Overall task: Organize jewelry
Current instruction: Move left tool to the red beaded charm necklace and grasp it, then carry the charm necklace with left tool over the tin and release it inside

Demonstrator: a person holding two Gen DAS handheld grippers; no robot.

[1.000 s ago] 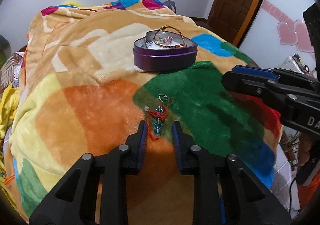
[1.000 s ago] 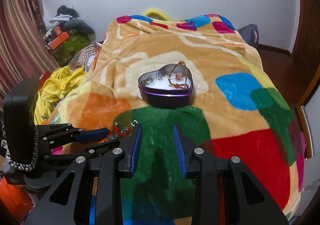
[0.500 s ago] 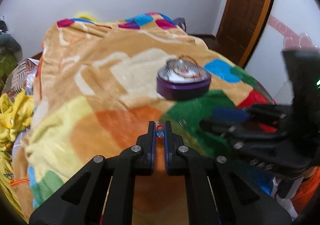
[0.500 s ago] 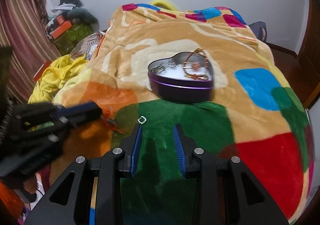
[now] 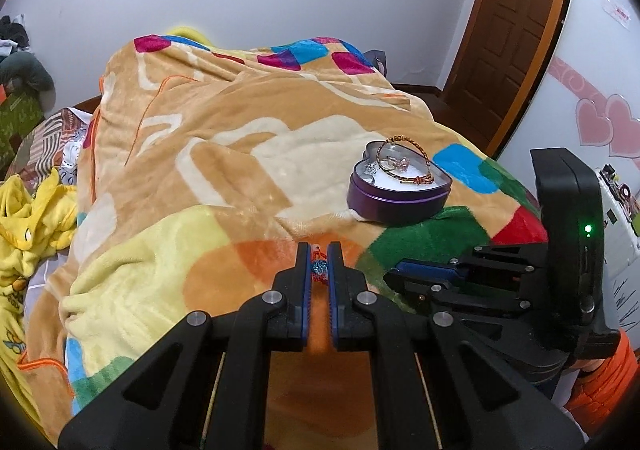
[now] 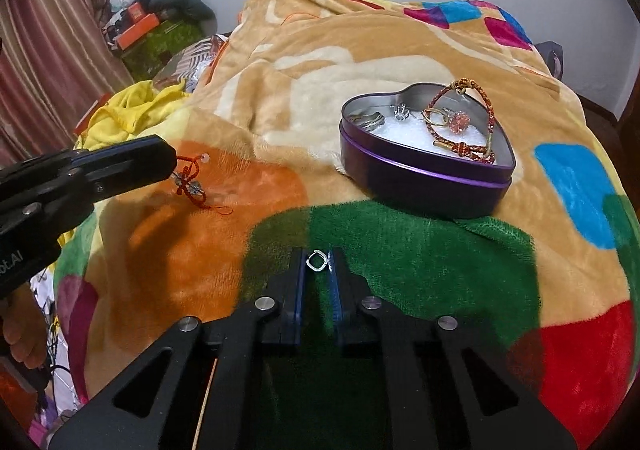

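Left wrist view
Your left hand-held gripper point(image 5: 319, 264): pressed nearly together, pinching the red cord charm point(image 5: 319, 267) with blue beads between the blue pads.
Charm position: lifted at the fingertips, over the orange patch of the blanket point(image 5: 224, 154) on the bed.
Heart tin point(image 5: 398, 198): purple, lid off, ahead and right of your left fingertips, well apart from them; sits where the tan meets the green patch.
Tin contents: braided bracelet point(image 5: 408, 162) leaning on the rim, small rings on white lining.
Your right hand-held gripper point(image 5: 424, 275): low at the right, near the left one, side-on; cannot tell its spread here.
Open room: bare blanket left of the tin and between tin and your left fingertips; bed edge drops off at far right.

Right wrist view
Your right hand-held gripper point(image 6: 318, 270): narrow gap, closed around a small silver ring point(image 6: 317, 261) at the tips, over the green patch.
Left hand-held gripper point(image 6: 160, 158): enters from left, charm point(image 6: 191, 186) dangling from its tip over orange.
Tin point(image 6: 424, 178): ahead and right, near edge facing you, bare green blanket between it and the ring.
Bed's left edge: yellow cloth point(image 6: 120, 114) beside it.
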